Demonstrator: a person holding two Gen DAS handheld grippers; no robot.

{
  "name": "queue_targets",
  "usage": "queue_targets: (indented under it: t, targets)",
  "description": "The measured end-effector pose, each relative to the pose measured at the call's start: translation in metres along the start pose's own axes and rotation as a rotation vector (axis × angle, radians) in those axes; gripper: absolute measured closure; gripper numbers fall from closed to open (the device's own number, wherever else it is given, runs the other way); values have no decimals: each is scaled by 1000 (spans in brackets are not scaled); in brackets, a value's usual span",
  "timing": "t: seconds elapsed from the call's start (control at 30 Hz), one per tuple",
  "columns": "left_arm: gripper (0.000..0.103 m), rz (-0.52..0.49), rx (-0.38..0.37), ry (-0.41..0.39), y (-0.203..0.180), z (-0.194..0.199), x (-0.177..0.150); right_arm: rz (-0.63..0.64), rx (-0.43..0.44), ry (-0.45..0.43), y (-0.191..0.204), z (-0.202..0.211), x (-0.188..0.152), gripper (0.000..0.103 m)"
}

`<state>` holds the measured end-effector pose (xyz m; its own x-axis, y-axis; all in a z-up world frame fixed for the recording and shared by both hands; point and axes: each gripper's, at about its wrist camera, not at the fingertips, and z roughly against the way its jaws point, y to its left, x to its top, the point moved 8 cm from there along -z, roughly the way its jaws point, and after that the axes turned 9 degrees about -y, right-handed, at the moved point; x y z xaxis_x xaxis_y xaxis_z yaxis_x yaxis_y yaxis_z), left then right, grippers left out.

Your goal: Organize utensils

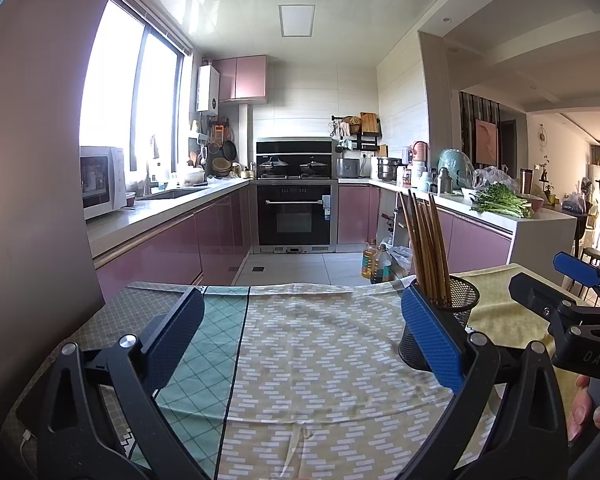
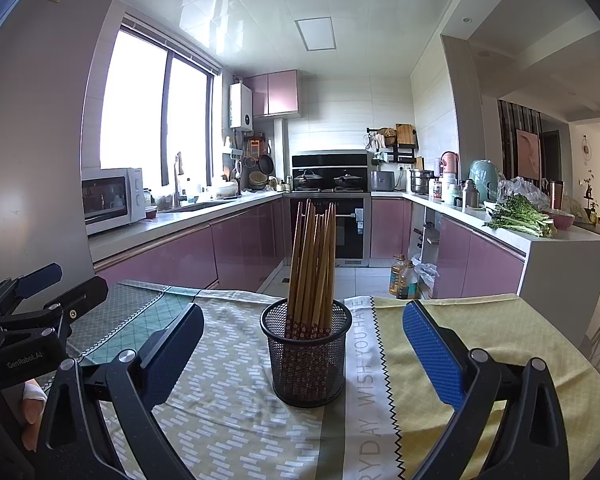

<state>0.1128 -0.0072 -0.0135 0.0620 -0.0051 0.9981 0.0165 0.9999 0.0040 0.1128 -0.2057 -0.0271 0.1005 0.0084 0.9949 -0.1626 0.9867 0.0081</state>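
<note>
A black mesh holder [image 2: 306,354] full of wooden chopsticks [image 2: 312,268] stands upright on the cloth-covered desk [image 2: 480,320], straight ahead of the right gripper [image 2: 304,350]. That gripper's jaws are spread wide and hold nothing. The left gripper [image 1: 300,336], just beside it, is likewise wide open and empty, with the holder near its right finger.

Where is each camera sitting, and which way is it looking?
Left wrist view: rides on the left tongs, looking over the tablecloth toward the kitchen; both open fingers show, plus the right tongs and fingertips at the right edge.
Right wrist view: rides on the right tongs, aimed at the mesh cup of chopsticks; its open fingers show, plus the left tongs at the left edge.
Shared: the cup, chopsticks, tablecloth, oven and microwave.
</note>
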Motion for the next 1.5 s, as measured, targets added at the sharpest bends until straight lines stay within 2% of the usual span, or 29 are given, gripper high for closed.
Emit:
queue_targets:
  t: [1.5]
  targets:
    - [6,-1,0,1,0,-1,1,-6,-1,4,1,-2,-2,6]
